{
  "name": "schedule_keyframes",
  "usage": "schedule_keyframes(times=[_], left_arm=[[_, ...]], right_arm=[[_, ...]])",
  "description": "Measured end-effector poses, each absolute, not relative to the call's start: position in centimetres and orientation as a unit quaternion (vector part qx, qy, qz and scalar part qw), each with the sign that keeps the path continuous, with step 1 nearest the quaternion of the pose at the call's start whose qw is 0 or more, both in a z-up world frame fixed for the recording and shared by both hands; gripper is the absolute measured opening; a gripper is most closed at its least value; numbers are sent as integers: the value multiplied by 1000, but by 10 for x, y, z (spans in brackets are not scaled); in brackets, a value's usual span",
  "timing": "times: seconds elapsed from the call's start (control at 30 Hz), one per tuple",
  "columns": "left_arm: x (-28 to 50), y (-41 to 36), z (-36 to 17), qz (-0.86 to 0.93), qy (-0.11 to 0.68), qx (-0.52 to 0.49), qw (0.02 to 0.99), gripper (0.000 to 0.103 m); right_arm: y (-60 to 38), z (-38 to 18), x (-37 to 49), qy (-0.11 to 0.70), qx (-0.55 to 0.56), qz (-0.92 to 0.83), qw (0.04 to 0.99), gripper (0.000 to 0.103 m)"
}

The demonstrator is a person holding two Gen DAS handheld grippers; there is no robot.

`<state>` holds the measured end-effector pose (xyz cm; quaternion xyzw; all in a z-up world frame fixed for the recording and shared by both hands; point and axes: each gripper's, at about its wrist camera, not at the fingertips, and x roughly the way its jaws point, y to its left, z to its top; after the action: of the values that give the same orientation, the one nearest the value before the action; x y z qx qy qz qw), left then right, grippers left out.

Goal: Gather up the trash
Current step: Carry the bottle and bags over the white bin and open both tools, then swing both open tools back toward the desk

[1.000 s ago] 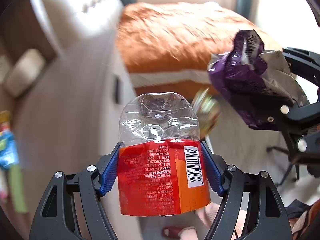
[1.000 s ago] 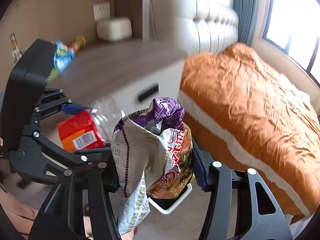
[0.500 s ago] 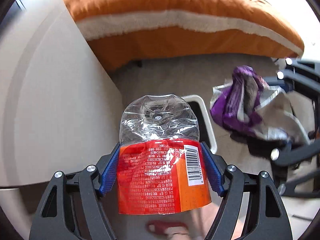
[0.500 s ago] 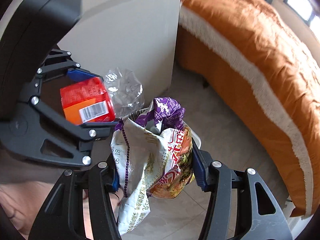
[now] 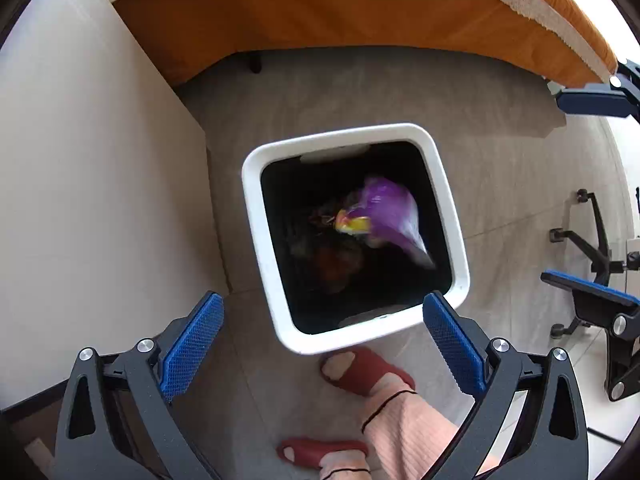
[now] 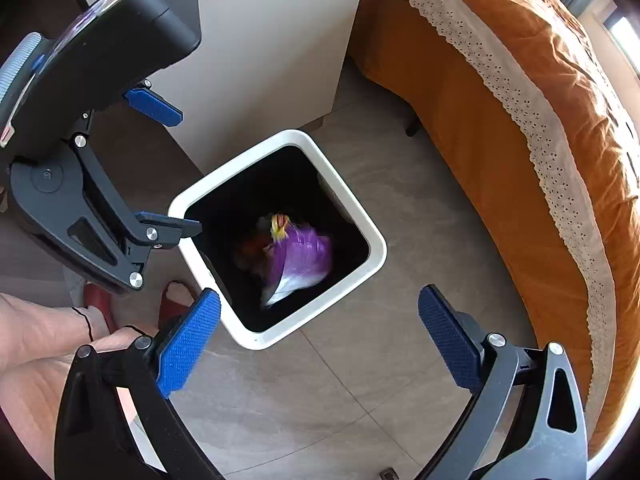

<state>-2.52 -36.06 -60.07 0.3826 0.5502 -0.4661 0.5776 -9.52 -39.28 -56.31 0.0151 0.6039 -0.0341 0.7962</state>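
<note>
We hold the left gripper (image 5: 322, 342) and the right gripper (image 6: 318, 336) side by side above a white bin (image 5: 452, 216), both with blue pads spread wide and nothing between them. Inside the bin's dark interior a blurred purple snack bag (image 5: 386, 214) lies on other dim trash. The bin stands on a grey tiled floor (image 6: 420, 216) between a pale cabinet (image 5: 88, 184) and an orange-covered bed (image 6: 532, 92), with our red slippers (image 5: 362, 370) just beside it.
</note>
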Motion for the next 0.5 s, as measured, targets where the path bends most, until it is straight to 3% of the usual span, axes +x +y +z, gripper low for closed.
schedule_keyframes(times=[0.27, 0.5], left_arm=[[-30, -353, -557, -468, 541, 368, 594, 98], [-34, -351, -486, -482, 523, 335, 618, 98]], right_arm=[[-391, -516, -100, 596, 27, -43, 802, 98], [-403, -454, -109, 580, 39, -80, 810, 98]])
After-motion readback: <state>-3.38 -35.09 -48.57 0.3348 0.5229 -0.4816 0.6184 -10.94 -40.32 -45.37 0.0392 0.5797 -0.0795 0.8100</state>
